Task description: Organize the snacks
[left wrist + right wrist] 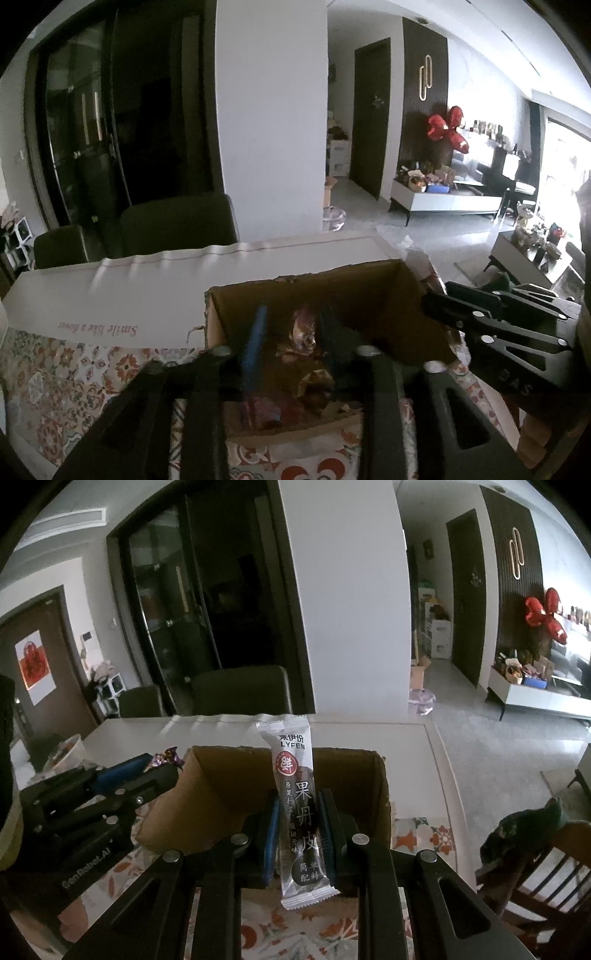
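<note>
Two hand-held grippers of matt black metal: the left gripper (291,339) and right gripper (299,830) share the same build, with slotted black linkage arms pinned by round silver screws. Each carries one blue-faced finger (255,339) and one dark finger (328,827). White lettering runs along the left tool's side (86,866), reading "GenRobot.AI"; the right tool's flank (515,384) bears partly legible letters.

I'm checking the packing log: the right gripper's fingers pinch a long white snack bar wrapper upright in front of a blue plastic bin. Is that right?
Not quite: the container is a brown cardboard box, not a blue plastic bin. The right wrist view shows the right gripper pinching the long white snack bar wrapper upright in front of it.
</note>
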